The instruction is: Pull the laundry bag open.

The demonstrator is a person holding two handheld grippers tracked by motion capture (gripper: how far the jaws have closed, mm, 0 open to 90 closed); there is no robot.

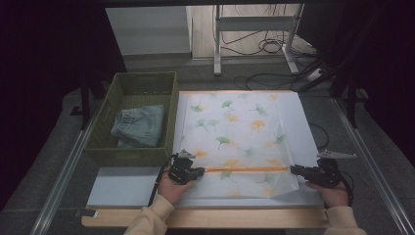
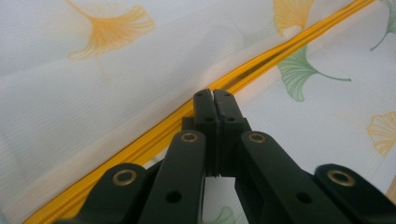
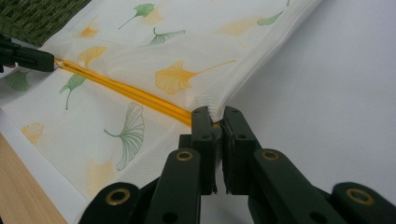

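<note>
Evidently the white mesh zip bag printed with ginkgo leaves (image 1: pixel 235 137) lies flat on the pale table mat (image 1: pixel 122 188) so its yellow zipper (image 1: pixel 244 169) runs taut between the hands. The right gripper (image 3: pixel 215 117) pinches the bag's corner at the zipper's end as an anchor. The left gripper (image 2: pixel 214 99), jaws closed tight, sits at the opposite end, apparently on the slider, beside the green woven basket (image 1: pixel 132 152) holding folded denim (image 1: pixel 139 126).

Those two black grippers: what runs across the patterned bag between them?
A yellow zipper runs straight from the left gripper to the right gripper across the leaf-print bag, seen from the high view.
</note>
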